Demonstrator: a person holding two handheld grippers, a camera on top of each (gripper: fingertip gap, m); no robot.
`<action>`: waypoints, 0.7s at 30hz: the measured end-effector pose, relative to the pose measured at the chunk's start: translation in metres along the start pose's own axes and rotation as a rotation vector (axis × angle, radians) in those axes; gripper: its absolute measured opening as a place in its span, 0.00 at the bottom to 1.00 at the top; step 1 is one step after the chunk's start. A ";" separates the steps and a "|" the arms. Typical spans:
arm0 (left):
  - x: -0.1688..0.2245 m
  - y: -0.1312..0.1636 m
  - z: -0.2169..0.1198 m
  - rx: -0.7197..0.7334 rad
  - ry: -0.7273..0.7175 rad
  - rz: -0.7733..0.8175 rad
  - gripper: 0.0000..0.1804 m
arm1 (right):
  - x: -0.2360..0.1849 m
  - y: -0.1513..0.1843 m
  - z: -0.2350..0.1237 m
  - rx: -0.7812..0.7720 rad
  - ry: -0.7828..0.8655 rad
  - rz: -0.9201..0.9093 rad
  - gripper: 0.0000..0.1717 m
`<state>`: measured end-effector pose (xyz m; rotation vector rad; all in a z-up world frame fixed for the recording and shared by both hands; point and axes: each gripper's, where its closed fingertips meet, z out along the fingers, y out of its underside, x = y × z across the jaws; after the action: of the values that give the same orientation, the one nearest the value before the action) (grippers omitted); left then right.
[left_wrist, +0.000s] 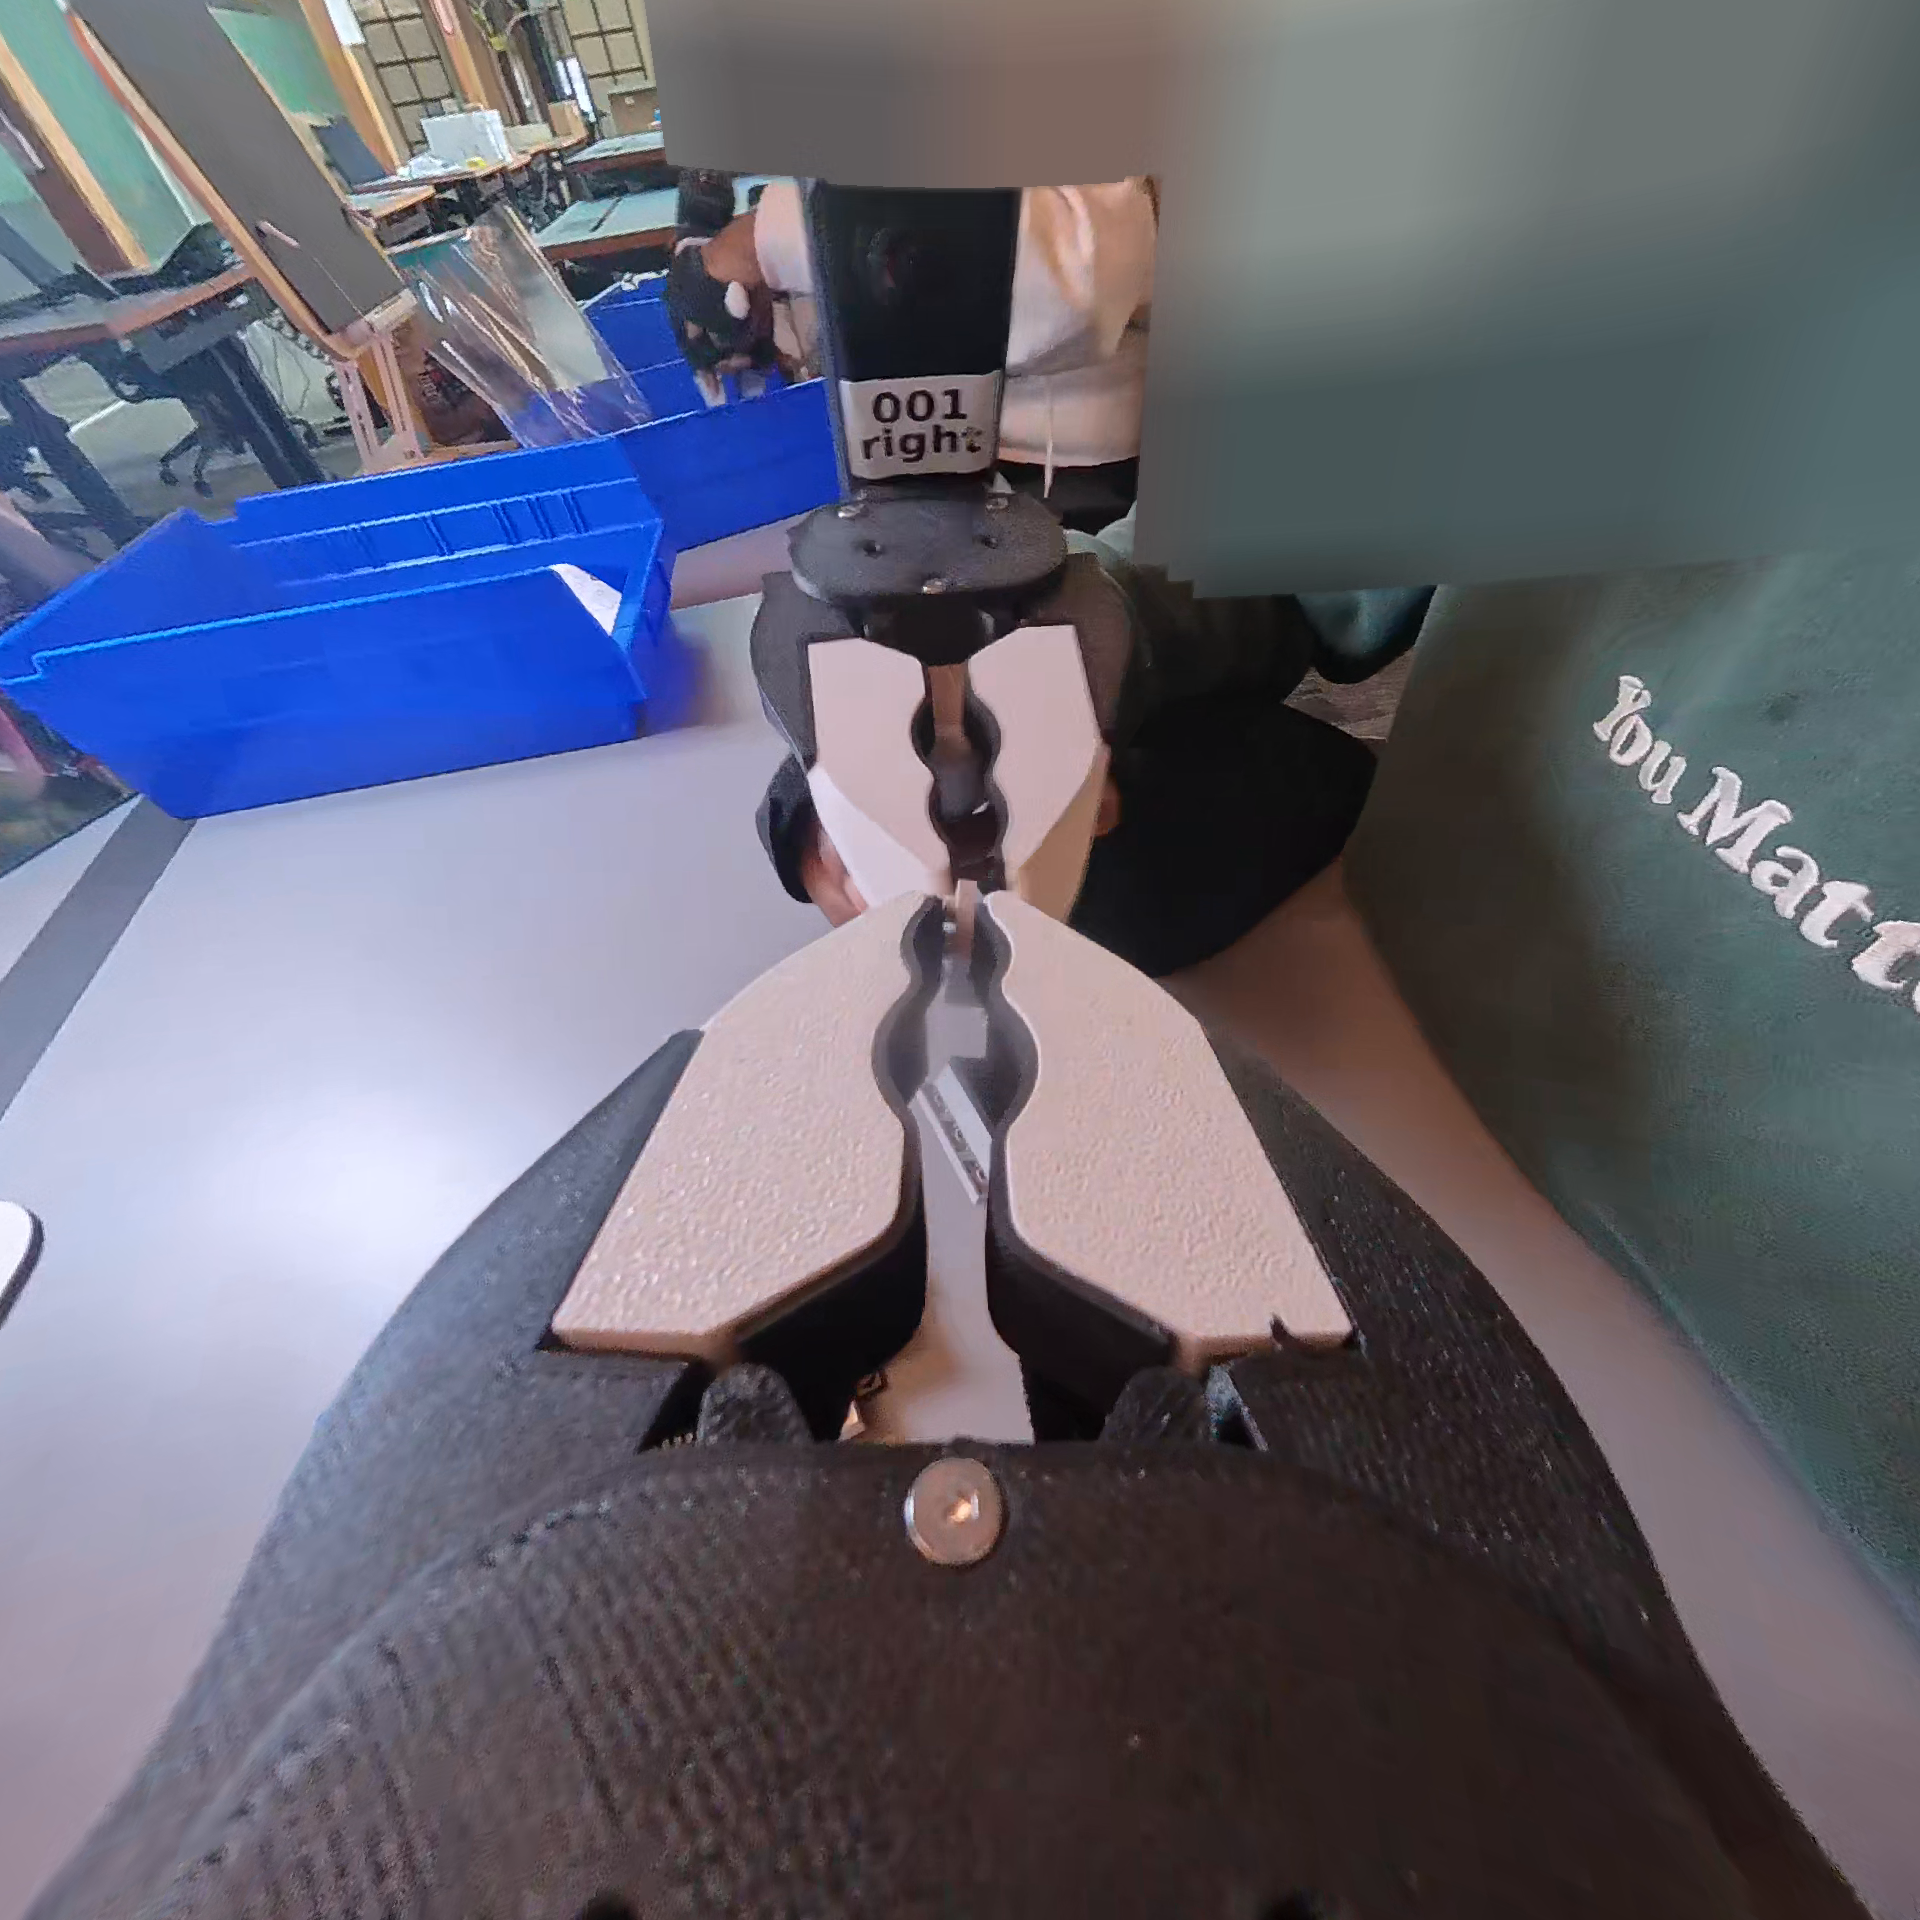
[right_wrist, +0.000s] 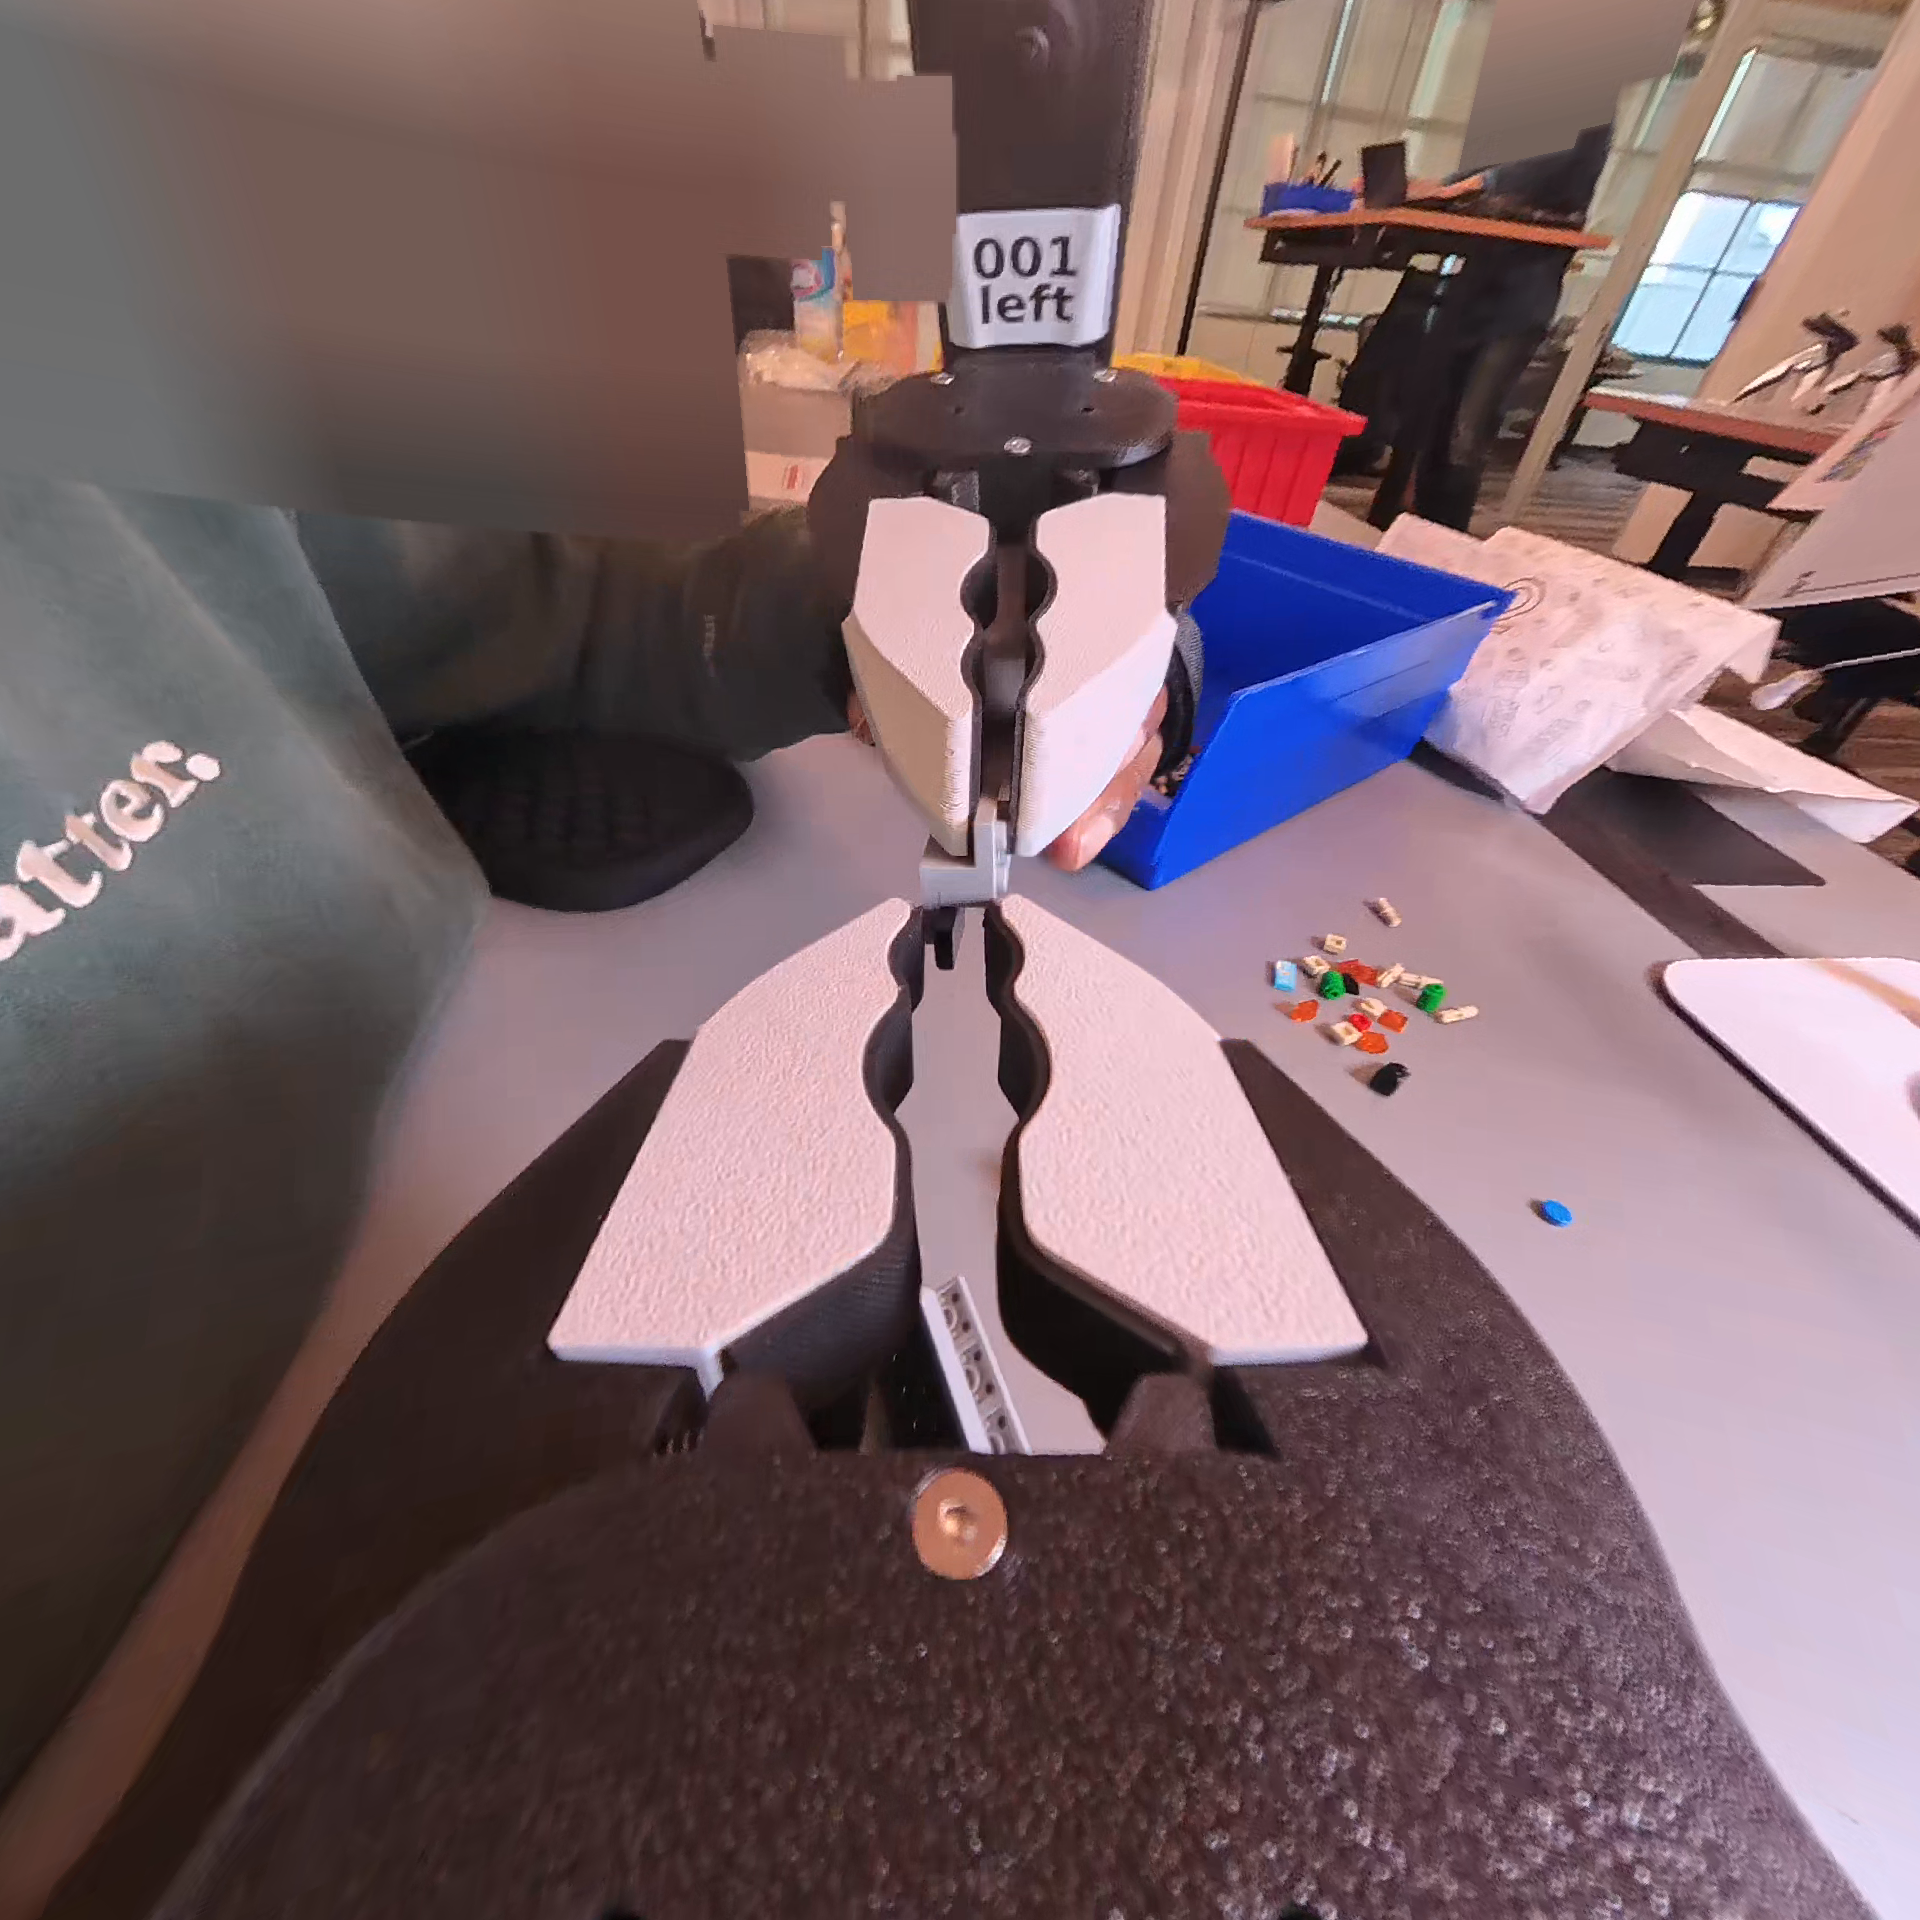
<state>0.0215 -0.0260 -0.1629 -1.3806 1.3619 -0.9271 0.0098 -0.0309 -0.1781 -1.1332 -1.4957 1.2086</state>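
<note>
Your left gripper (right_wrist: 989, 821) is clamped on a small grey brick (right_wrist: 961, 868), held in the air just this side of the blue bin (right_wrist: 1340, 717). Your right gripper (right_wrist: 951, 920) meets it tip to tip, fingers nearly together around a small black part (right_wrist: 943, 940). Whether they press it, I cannot tell. Push off-line and the brick could twist loose and drop among the loose pieces (right_wrist: 1366, 1003) below the bin.

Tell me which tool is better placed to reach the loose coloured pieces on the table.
Probably right: the left tool clamps a grey piece; the coloured pieces lie near the right tool.
</note>
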 end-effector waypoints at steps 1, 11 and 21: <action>0.002 0.000 0.000 -0.003 -0.002 0.018 0.03 | -0.003 0.001 0.000 -0.013 -0.025 0.003 0.04; 0.058 -0.019 -0.011 0.143 0.226 0.244 0.03 | 0.014 0.026 0.004 -0.075 -0.033 0.223 0.02; -0.020 0.043 -0.113 -0.513 -0.132 0.226 0.03 | 0.015 0.037 -0.013 -0.104 -0.054 0.146 0.02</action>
<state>-0.1001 -0.0164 -0.1730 -1.5856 1.6813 -0.3374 0.0236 -0.0096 -0.2115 -1.3079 -1.5533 1.2806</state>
